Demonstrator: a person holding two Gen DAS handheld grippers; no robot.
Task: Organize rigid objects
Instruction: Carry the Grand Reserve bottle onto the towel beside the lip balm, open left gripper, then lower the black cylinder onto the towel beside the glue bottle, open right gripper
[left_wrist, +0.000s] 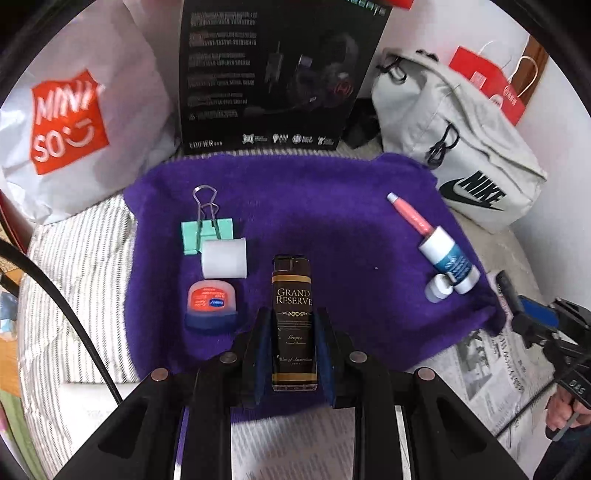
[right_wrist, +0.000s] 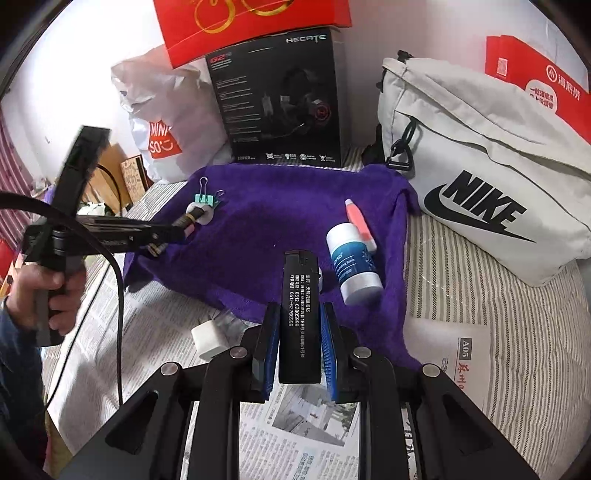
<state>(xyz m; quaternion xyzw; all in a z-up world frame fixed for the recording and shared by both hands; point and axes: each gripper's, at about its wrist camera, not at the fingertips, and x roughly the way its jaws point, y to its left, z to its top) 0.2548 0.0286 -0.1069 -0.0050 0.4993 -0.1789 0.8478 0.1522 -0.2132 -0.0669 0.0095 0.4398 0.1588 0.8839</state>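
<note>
A purple towel (left_wrist: 332, 221) lies spread in front of me. My left gripper (left_wrist: 293, 314) is shut on a black and gold lighter (left_wrist: 293, 291) labelled "Grand Reserve", held above the towel's near side. To its left lie a mint binder clip (left_wrist: 207, 232), a white roll (left_wrist: 224, 257) and a small red-lidded jar (left_wrist: 211, 301). On the towel's right side lie a pink tube (left_wrist: 410, 214) and a white and blue bottle (left_wrist: 448, 262). My right gripper (right_wrist: 300, 308) is shut on a black lighter (right_wrist: 299, 288) with white print, near the bottle (right_wrist: 352, 266).
Behind the towel stand a white Miniso bag (left_wrist: 70, 125), a black headset box (left_wrist: 273, 74) and a grey Nike bag (left_wrist: 461, 147). Newspaper (right_wrist: 314, 435) covers the striped sheet in front. A white block (right_wrist: 208, 338) lies on the paper. A hand (right_wrist: 55, 288) holds the left gripper.
</note>
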